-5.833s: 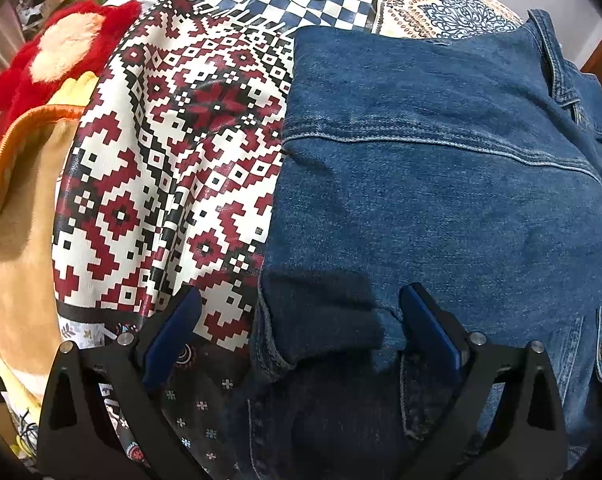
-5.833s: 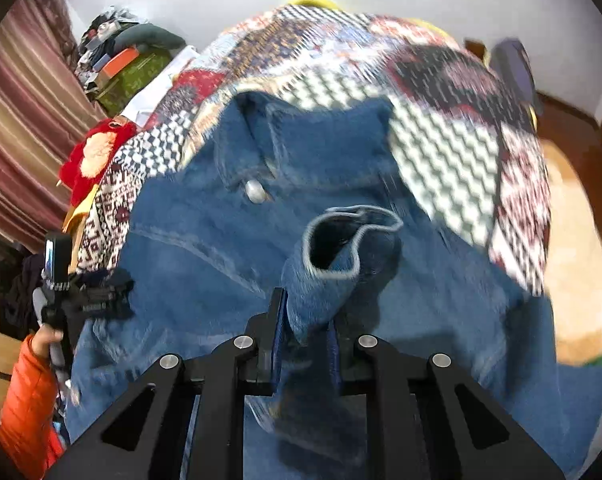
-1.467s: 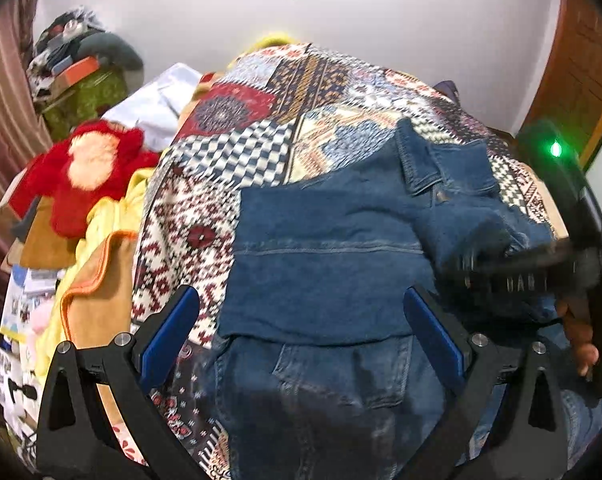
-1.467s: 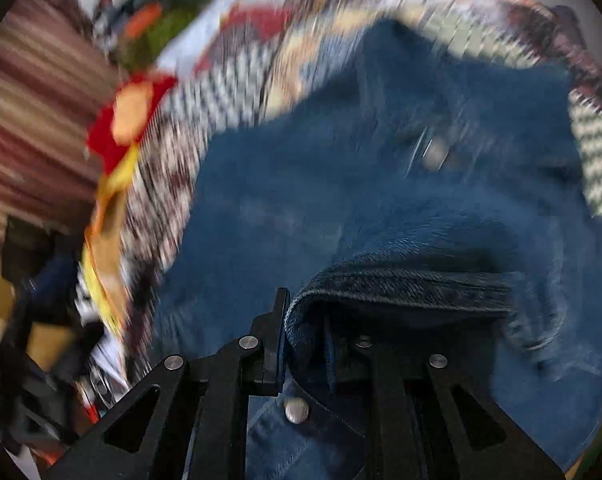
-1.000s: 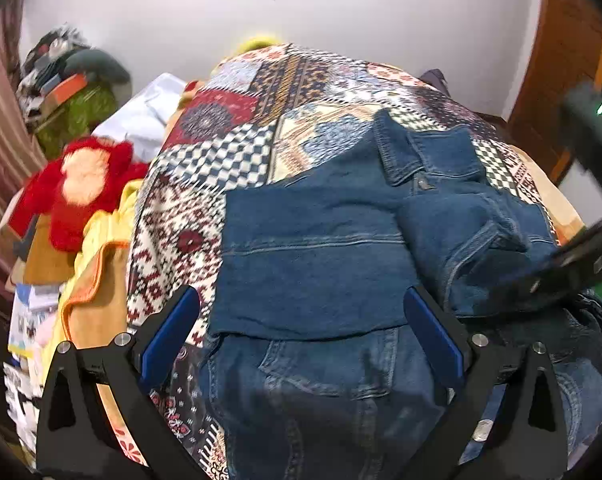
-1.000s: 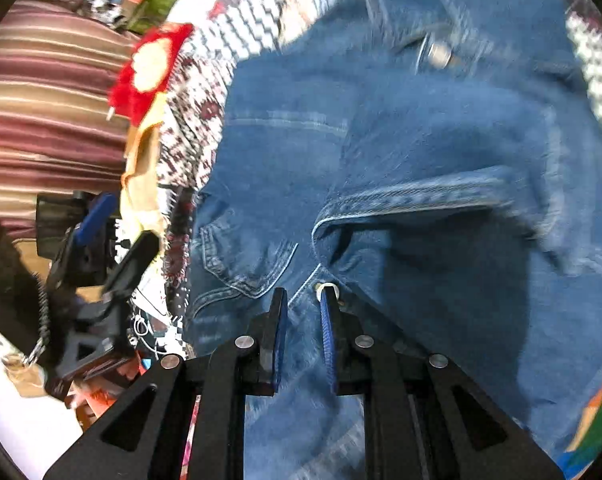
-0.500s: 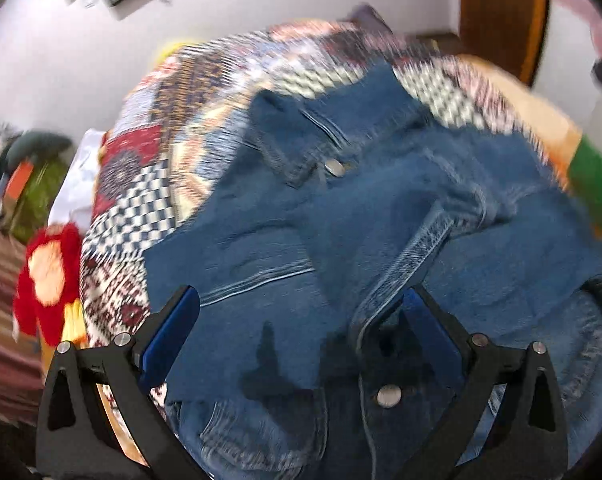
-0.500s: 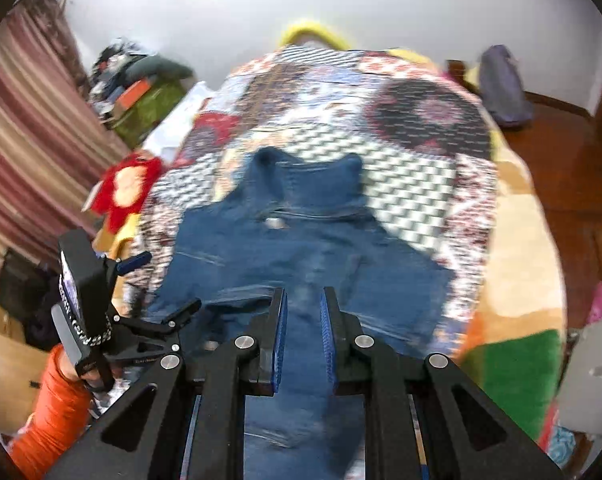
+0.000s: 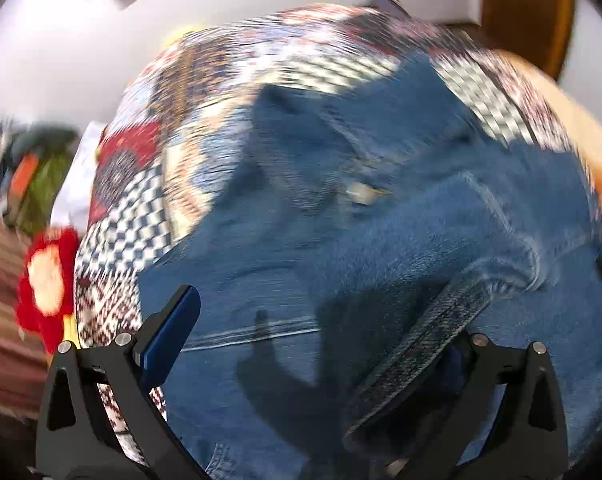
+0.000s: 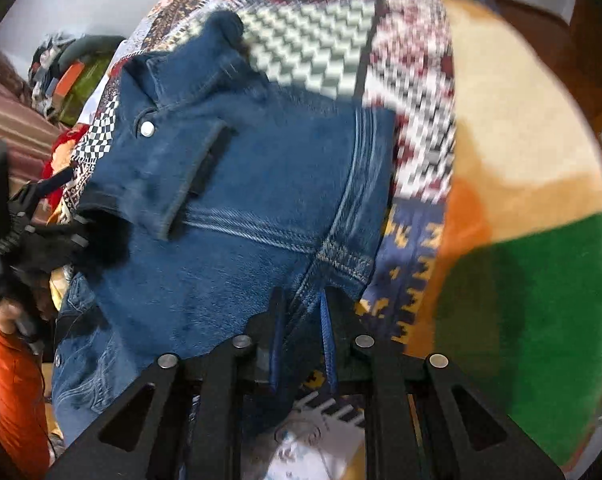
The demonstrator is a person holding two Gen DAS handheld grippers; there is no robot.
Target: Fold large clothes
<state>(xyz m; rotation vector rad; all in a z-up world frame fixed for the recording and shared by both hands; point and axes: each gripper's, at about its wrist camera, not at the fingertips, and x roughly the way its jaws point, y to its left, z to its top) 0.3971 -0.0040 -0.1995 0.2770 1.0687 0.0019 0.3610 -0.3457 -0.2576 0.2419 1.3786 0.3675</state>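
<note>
A blue denim jacket (image 9: 381,248) lies on a patchwork bedspread (image 9: 205,92), collar at the far end, a sleeve folded across its front. My left gripper (image 9: 313,344) is open just above the jacket, with the sleeve's cuff (image 9: 429,348) between its fingers near the right one. My right gripper (image 10: 301,320) is over the jacket's (image 10: 241,208) right side, its jaws nearly closed with a denim seam edge (image 10: 333,256) between the fingertips. The left gripper also shows in the right wrist view (image 10: 41,216) at the jacket's left edge.
A red plush toy (image 9: 45,276) lies left of the bed, with a pile of clothes (image 9: 25,168) behind it. An orange, cream and green blanket (image 10: 521,220) covers the bed's right side. A wooden door (image 9: 525,8) stands at the far right.
Both grippers have dropped closer to the jacket. The left one now has the sleeve cuff between its fingers. The right one came down from high above to the jacket's right edge.
</note>
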